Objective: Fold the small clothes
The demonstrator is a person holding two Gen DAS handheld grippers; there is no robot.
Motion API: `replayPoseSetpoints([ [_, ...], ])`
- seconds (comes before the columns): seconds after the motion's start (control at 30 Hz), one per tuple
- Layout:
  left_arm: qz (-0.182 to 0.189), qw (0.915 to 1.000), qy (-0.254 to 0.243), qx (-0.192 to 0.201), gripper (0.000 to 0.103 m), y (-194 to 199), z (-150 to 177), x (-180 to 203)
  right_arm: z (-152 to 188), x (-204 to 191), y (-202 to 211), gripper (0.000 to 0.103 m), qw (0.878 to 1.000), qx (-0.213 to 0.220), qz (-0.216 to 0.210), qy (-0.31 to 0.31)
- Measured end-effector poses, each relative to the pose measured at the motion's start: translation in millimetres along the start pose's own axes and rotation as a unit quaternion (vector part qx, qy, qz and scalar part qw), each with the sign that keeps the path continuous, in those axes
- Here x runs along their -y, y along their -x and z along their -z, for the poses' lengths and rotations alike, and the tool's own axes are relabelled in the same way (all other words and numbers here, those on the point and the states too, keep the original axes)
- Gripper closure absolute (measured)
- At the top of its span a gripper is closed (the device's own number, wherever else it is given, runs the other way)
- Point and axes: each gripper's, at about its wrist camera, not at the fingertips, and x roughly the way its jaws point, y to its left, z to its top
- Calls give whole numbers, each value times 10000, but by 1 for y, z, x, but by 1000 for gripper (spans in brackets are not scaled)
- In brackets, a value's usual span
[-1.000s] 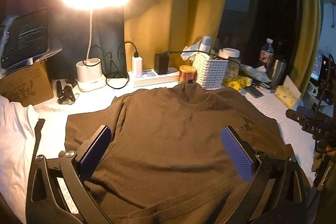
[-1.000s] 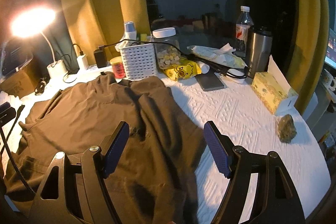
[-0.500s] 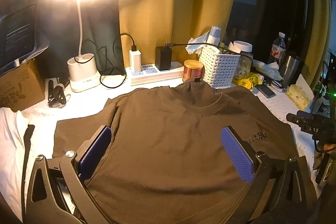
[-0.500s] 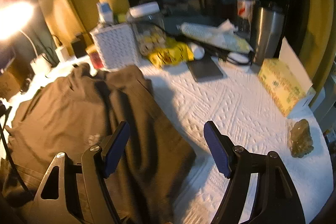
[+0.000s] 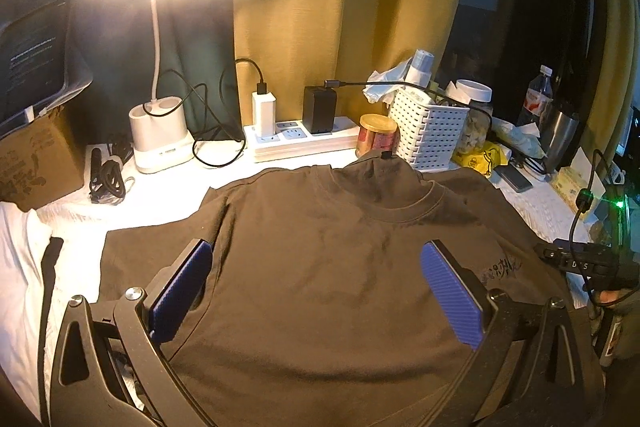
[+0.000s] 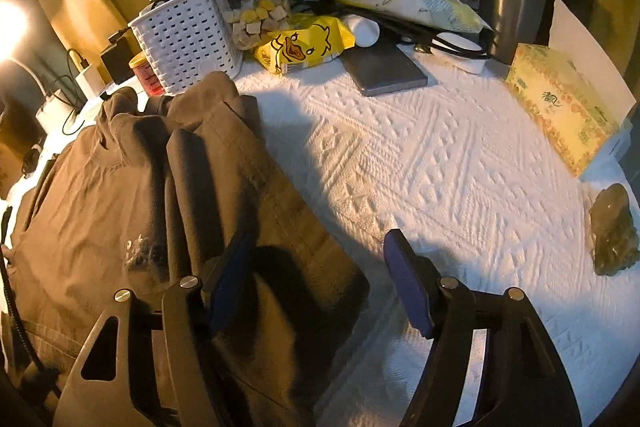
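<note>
Brown cotton T-shirt (image 5: 340,267) lies flat on white quilted bench (image 6: 460,167); I keep left tool (image 5: 320,291) and right tool (image 6: 316,279) wide open, empty, over it, ready to grip the sleeve edge

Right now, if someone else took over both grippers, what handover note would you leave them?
Left gripper: open, empty, above the brown T-shirt, collar toward the power strip.
Right gripper: open, empty, over the shirt's right sleeve edge, one finger over the white textured cloth.
Done: shirt laid out front up; the right side is still bunched.
Left: all folds.
</note>
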Motion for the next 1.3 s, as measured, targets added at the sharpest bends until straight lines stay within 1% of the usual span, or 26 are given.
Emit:
replayPoseSetpoints([
  [0.03, 7, 10000, 4, -19, 1, 0, 1, -1, 1, 0, 1, 64, 10000, 14, -32, 3],
  [0.07, 14, 10000, 4, -47, 1, 0, 1, -2, 1, -1, 0, 91, 10000, -2, -58, -9],
  [0.1, 23, 10000, 6, -61, 1, 0, 1, -3, 2, -1, 1, 95, 10000, -29, -52, -40],
  [0.17, 35, 10000, 10, -19, 1, 4, 1, -4, 2, -2, 4, 96, 9999, -6, -128, -45],
  [0.27, 34, 10000, 33, 64, 1, 11, 0, -8, -3, -7, 19, 96, 9997, 217, -133, 37],
  [0.4, 22, 9999, 86, 51, 1, 15, 3, -16, -14, -22, 40, 97, 9981, 521, -203, 257],
  [0.6, 27, 9998, 168, 116, 1, 24, 7, -27, -21, -61, 66, 97, 9932, 762, -516, 719],
  [0.73, 22, 9996, 234, 154, 1, 30, 11, -37, -16, -93, 74, 97, 9869, 856, -784, 1123],
  [0.83, 20, 9996, 264, 117, 1, 31, 15, -45, -6, -113, 70, 97, 9836, 769, -946, 1331],
  [1.03, -3, 9995, 310, 23, 1, 32, 25, -57, 14, -141, 49, 97, 9794, 348, -1142, 1632],
  [1.23, 14, 9995, 325, -64, 1, 31, 31, -61, 31, -154, 28, 97, 9758, -102, -1113, 1880],
  [1.3, 11, 9995, 309, -116, 1, 30, 32, -61, 32, -153, 24, 94, 9748, -236, -1163, 1888],
])
